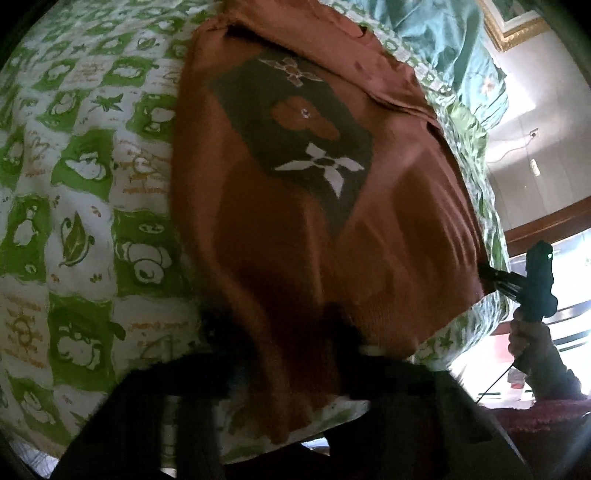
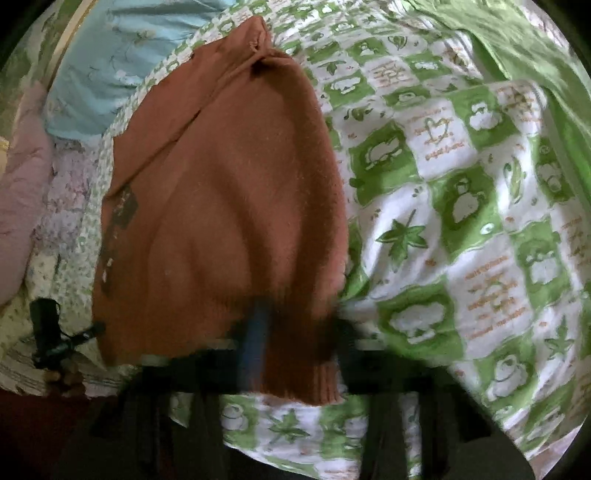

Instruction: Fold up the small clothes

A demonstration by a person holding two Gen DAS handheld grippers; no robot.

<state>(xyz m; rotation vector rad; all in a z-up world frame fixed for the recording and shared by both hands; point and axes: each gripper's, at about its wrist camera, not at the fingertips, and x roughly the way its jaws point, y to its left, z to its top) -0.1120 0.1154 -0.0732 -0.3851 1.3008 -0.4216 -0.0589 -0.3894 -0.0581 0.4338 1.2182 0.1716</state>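
A rust-brown knitted sweater with a dark diamond patch and white flower motif lies on the green-and-white patterned bedspread. My left gripper is at its near hem, the fingers dark and blurred against the fabric, which runs between them. My right gripper pinches the hem's right corner in the left wrist view. In the right wrist view the sweater fills the centre, its ribbed hem draped over my right gripper. My left gripper grips the hem's left corner there.
The bedspread spreads wide to the right. A light blue quilt and a pink pillow lie at the far left. A gilt picture frame and a wall stand beyond the bed.
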